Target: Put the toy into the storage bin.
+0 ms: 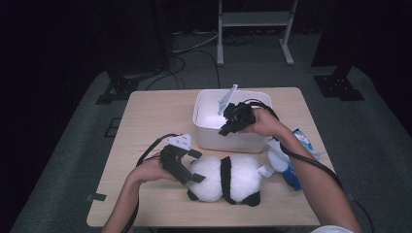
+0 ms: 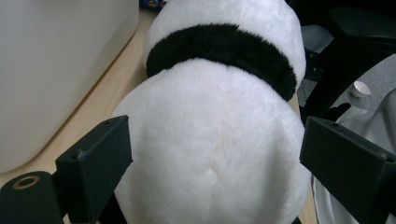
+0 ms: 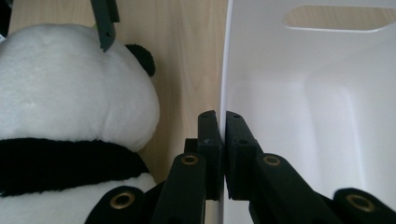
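Firstly, wooden table (image 1: 145, 121), light in colour, standing on grey floor, with everything else upon it.

Next in size, white bin (image 1: 209, 133) near the far middle of the table; thin front wall (image 3: 227, 70) running straight up the right gripper view, a slot handle cut in the far wall, inside pale and bare as far as visible.

Just before the bin, panda plush (image 1: 228, 180) lying on its side, touching or almost touching the front wall; white body with a black band (image 2: 224, 46) around the middle, black ear visible in the right gripper view.

At the right of the panda, blue and white packet (image 1: 291, 165), partly hidden under the right forearm.

Then left gripper (image 1: 187, 167), held by the left hand (image 1: 148, 171), jaws wide apart and placed on both sides of the white round end of the panda (pads beside the fur, whether pressing or only close, cannot tell); plush filling the space between them in the left gripper view.

Finally right gripper (image 1: 226, 128), held by the right hand (image 1: 265, 124) above the bin's front edge, jaws nearly together and pinching the thin front wall (image 3: 223, 154), one jaw outside, one inside.
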A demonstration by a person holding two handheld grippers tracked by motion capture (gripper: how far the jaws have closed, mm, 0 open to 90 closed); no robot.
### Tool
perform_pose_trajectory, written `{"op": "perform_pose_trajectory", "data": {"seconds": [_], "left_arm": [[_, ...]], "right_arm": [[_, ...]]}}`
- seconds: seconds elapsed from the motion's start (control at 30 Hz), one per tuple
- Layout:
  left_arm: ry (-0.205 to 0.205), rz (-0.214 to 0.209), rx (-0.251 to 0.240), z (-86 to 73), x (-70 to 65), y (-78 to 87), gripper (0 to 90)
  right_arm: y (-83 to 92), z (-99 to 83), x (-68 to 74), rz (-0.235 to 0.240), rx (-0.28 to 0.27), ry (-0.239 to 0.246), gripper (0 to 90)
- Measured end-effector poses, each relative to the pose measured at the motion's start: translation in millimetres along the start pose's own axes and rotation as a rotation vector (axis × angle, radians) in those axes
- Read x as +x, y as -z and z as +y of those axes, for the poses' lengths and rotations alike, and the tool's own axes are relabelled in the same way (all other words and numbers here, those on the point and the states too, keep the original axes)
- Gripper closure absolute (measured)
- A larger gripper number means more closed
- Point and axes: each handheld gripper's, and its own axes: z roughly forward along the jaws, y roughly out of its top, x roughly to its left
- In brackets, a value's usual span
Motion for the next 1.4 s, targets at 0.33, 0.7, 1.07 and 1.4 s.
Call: {"op": "perform_pose_trajectory", "data": {"seconds": [0.33, 0.7, 1.07, 1.4], "left_arm": [[-0.006, -0.001, 0.006, -0.1, -0.5, 1.3, 7.9], [0.002, 0.002, 0.000, -2.5, -0.6, 3.9, 7.9], [0.006, 0.018, -0.005, -4.1, 0.1, 9.9, 7.9], [0.009, 0.020, -0.007, -4.1, 0.5, 10.6, 7.9]], "right_arm": [[-4.4, 8.1, 9.8, 0.030, 0.004, 0.033, 85.2], [6.5, 3.4, 8.8, 0.027, -0.047, -0.027, 68.8], [32.1, -9.1, 20.2, -0.037, -0.099, -0.078, 49.8], [53.4, -18.4, 47.4, -0.014, -0.149, -0.081, 45.2]]}}
